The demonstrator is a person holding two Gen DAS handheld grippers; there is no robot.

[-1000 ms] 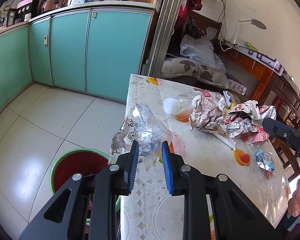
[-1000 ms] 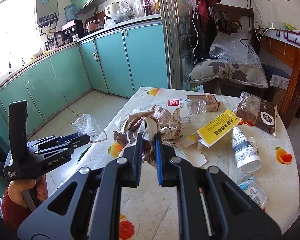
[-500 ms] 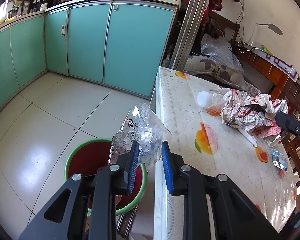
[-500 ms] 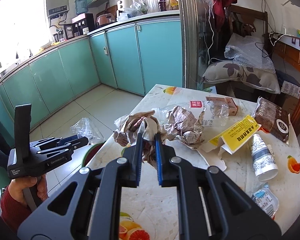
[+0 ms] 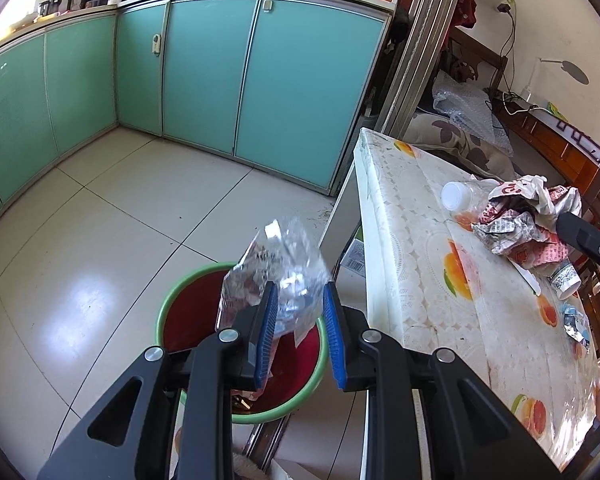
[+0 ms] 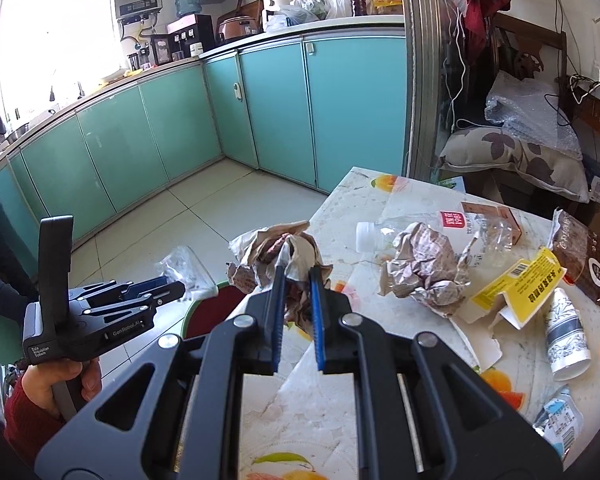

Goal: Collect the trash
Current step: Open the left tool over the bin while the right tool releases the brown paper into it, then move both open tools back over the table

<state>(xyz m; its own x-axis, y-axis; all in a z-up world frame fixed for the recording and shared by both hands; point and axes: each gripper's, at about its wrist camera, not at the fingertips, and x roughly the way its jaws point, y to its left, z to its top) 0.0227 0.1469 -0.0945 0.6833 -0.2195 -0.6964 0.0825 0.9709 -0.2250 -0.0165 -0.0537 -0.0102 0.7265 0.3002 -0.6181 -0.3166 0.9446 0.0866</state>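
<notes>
With the left claw gripping a clear plastic wrapper over the bin beside the bench edge and the right claw clamped on crumpled paper, the drop-off step is in hand, so next each needs releasing above the bin.

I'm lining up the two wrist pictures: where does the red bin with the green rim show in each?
Left wrist: the red bin sits low centre on the floor, partly behind the left gripper and its clear plastic wrapper.
Right wrist: only a slice of it shows, left of centre, beside the table edge.
Shared landmark: the capped clear bottle.
</notes>
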